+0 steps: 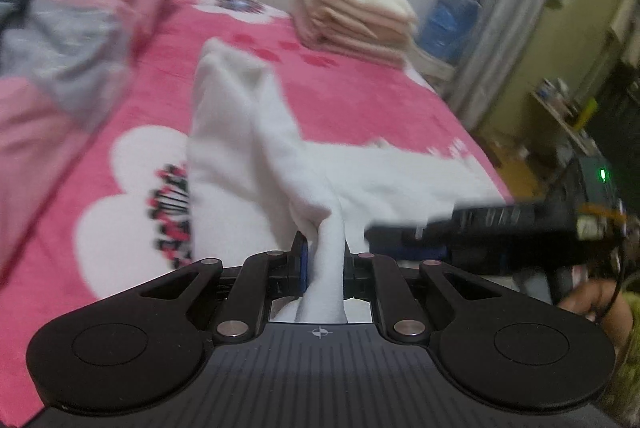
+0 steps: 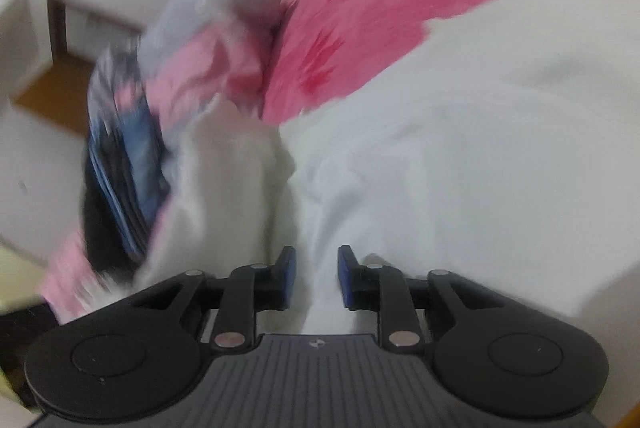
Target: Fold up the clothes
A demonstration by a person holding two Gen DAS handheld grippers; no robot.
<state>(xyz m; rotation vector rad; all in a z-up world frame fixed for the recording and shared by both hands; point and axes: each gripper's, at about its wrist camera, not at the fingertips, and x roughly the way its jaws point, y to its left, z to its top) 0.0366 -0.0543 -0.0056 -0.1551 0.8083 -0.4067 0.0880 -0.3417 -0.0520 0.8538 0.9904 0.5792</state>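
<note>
Bed cover [image 1: 360,99]: pink fleece with big white flower shapes; a dark, reddish print sits in one flower near the left gripper, too blurred to read.
White garment [image 1: 256,131]: the task's piece, lying bunched across the middle of the pink cover; one ridge runs away up the bed, another spreads out toward the right edge. In the right wrist view it fills the lower right [image 2: 460,155].
Clothes heap [image 1: 60,7]: grey, pink and blue pieces piled at the far left of the bed, blurred.
Folded stack [image 1: 352,7]: cream towels or blankets, neatly layered, on the far corner of the bed, well apart from the white garment.
Left gripper [image 1: 324,264]: clenched on a gathered fold of the white garment, which stands up between the pads.
Right gripper [image 2: 314,278]: jaws parted, pads not pressing; white cloth lies in the gap. From the left wrist view it shows as a dark blurred body [image 1: 500,224] just beside the garment's right part.
Writing: none readable.
</note>
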